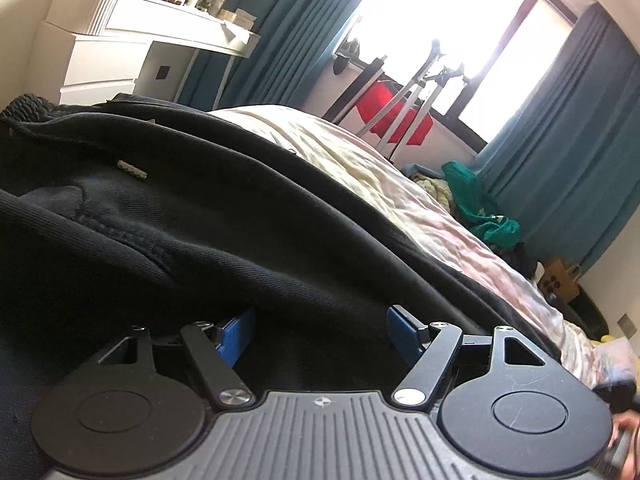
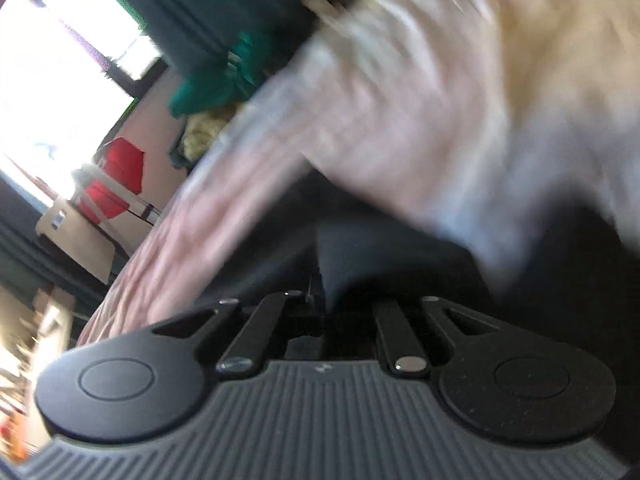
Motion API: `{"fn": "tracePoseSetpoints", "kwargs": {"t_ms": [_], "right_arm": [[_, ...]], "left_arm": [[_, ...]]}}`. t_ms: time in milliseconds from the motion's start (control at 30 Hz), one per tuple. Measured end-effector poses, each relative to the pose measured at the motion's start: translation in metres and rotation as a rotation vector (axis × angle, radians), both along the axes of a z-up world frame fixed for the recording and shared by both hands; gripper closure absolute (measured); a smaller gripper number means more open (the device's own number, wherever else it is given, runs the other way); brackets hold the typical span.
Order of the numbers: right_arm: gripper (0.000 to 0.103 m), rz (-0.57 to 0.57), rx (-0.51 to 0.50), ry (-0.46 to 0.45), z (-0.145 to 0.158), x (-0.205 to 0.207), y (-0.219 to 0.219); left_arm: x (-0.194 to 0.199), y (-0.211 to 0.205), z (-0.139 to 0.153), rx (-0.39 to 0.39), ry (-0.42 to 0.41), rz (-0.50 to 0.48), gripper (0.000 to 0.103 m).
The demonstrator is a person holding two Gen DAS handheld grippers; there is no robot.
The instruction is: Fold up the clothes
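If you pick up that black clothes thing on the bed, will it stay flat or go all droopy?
Probably droopy: the black garment already sags in soft folds over the bed. It looks like thick twill with a stitched seam, so likely a bit heavy for cloth. The weave looks rough, so it should not slip easily; the right gripper seems shut on a fold.

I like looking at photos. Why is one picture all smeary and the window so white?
Right wrist view: the bedsheet is streaked with motion blur, so only the claw looks fairly sharp. Left wrist view: sharp, but the window glares pure white, and the black garment stays dark. Both views bend straight lines, like a fishbowl.
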State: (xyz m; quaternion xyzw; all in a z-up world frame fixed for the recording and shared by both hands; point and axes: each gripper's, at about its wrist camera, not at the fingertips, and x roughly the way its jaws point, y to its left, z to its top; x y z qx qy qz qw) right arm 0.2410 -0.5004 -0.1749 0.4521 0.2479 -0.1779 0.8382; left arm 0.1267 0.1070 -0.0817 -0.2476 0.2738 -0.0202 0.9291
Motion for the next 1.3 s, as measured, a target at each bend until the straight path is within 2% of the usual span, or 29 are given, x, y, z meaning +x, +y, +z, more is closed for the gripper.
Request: {"fn": "tracePoseSetpoints", "kwargs": {"t_ms": [67,167,300,333,467,500,600,633,700,867,967,1033,1100,1200,1233,1300], "right_arm": [[0.095,0.004,0.065,-0.049,-0.016,-0.02,-0.001],[0.093,0.003,0.149,-0.08,-0.014,-0.023,-0.009],[0.088,-0.042,0.275,-0.13,-0.023,-0.019,-0.024],[0.083,-0.046,0.306,-0.146,-0.028,-0.018,-0.028],[0.082,-0.065,0.431,-0.215,-0.047,-0.006,-0.043],[0.082,-0.062,0.436,-0.211,-0.046,-0.001,-0.045],[0.084,-0.053,0.33,-0.166,-0.033,0.007,-0.04],[0.092,-0.059,0.285,-0.145,-0.026,0.008,-0.036],[0.095,-0.066,0.214,-0.15,-0.014,0.007,-0.031],[0.096,-0.013,0.035,-0.333,0.035,0.005,-0.019],[0.096,-0.018,-0.012,-0.394,0.054,-0.004,-0.018],[0.096,-0.022,-0.063,-0.371,0.054,-0.009,-0.021],[0.096,-0.014,-0.094,-0.282,0.039,-0.012,-0.027],[0.095,0.009,-0.064,-0.089,0.002,-0.009,-0.036],[0.091,0.019,-0.044,-0.027,-0.007,-0.011,-0.038],[0.091,0.025,-0.013,0.007,-0.015,-0.019,-0.043]], "left_arm": [[0.0,-0.003,0.0,0.013,0.002,0.0,0.029],[-0.002,-0.005,0.0,0.041,0.002,0.001,0.029],[-0.004,-0.009,-0.002,0.069,0.007,0.002,0.029],[-0.005,-0.009,-0.002,0.072,0.009,0.002,0.029],[-0.008,-0.016,-0.002,0.123,0.005,-0.001,0.029],[-0.008,-0.019,-0.001,0.14,0.004,-0.003,0.029],[-0.008,-0.026,-0.001,0.181,0.006,-0.004,0.029],[-0.008,-0.027,-0.001,0.188,0.006,-0.003,0.029],[-0.009,-0.029,-0.001,0.198,0.002,-0.001,0.029],[-0.015,-0.038,0.003,0.233,-0.03,0.001,0.03],[-0.018,-0.041,0.003,0.254,-0.031,-0.006,0.03],[-0.021,-0.042,0.002,0.275,-0.033,-0.012,0.03],[-0.023,-0.043,0.001,0.287,-0.03,-0.02,0.03],[-0.023,-0.047,0.0,0.304,-0.026,-0.028,0.03],[-0.023,-0.048,-0.001,0.31,-0.023,-0.032,0.03],[-0.024,-0.048,-0.002,0.319,-0.021,-0.037,0.029]]}}
